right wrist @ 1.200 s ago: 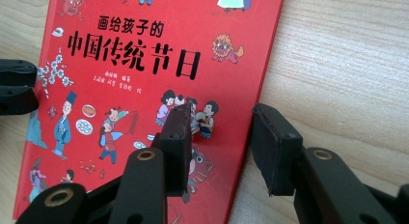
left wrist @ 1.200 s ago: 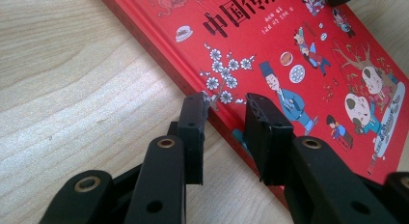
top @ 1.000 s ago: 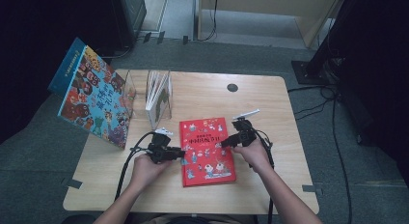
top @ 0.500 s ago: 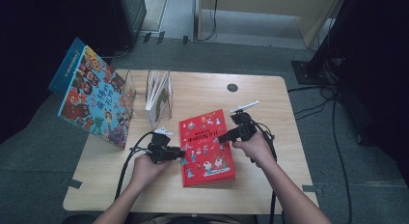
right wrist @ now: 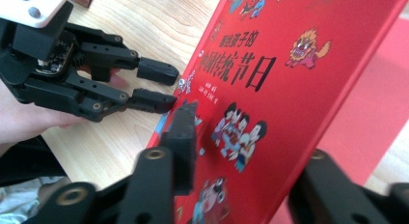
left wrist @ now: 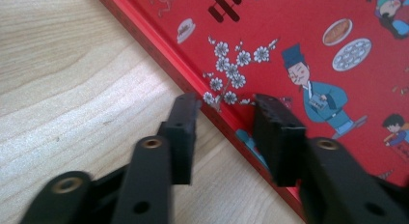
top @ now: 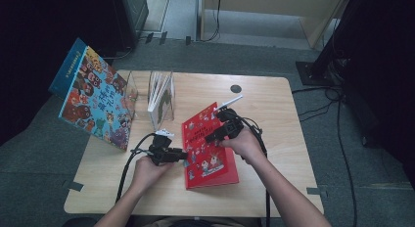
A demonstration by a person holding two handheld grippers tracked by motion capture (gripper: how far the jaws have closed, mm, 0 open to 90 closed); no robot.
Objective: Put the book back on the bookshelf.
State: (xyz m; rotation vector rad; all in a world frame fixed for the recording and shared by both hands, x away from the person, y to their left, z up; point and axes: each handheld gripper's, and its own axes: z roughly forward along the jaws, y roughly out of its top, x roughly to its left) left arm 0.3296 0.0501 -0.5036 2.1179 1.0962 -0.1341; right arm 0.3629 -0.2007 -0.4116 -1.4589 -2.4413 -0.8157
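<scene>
- Red picture book (top: 208,144) near the middle of the wooden surface (top: 274,109), front cover lifted at its right edge and tilted up, spine side down on the wood.
- Right gripper (top: 218,134) over the cover's upper part, jaws astride the raised cover edge in the right gripper view (right wrist: 241,151), one jaw in front of the cover, the other behind it; jaws just been closing; cannot tell whether the pads press on the cover.
- Left gripper (top: 182,155) at the book's left edge, held low above the wood; jaws spread and just been opening, the red spine edge (left wrist: 193,84) between the tips in the left gripper view (left wrist: 231,132), pads not squeezing it.
- Left gripper also seen in the right gripper view (right wrist: 159,86), tips just at the cover's left edge.
- Clear book stand (top: 161,97) behind the red book, a thin book upright inside.
- Large colourful book (top: 95,102) leaning at the surface's left side, well apart from the red one.
- Small dark round spot (top: 236,88) on the wood beyond the right hand (top: 244,144).
</scene>
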